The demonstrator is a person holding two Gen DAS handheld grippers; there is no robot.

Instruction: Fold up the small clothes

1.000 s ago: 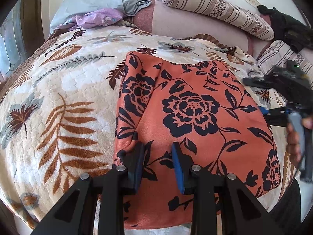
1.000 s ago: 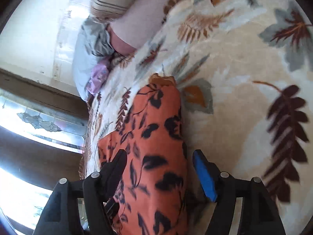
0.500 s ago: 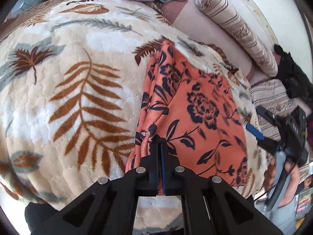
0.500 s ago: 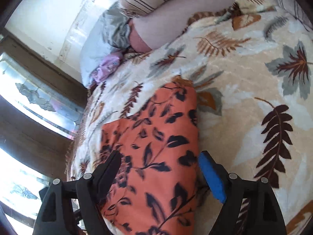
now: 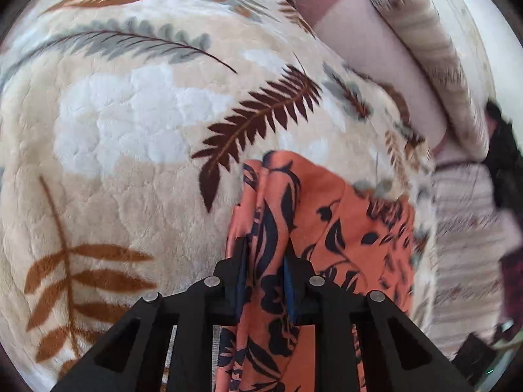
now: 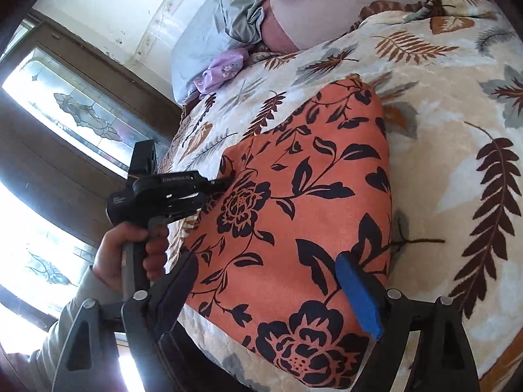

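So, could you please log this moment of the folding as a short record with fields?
garment: orange cloth with black flower print, lying on the leaf-patterned cream blanket
left gripper: fingers on either side of a raised fold of the cloth
right gripper: open, above the near edge of the cloth
background: grey pillow, lilac garment

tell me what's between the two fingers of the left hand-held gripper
A bunched fold of the orange floral cloth runs up between the left hand-held gripper fingers, which sit close on it; the left wrist view shows this.
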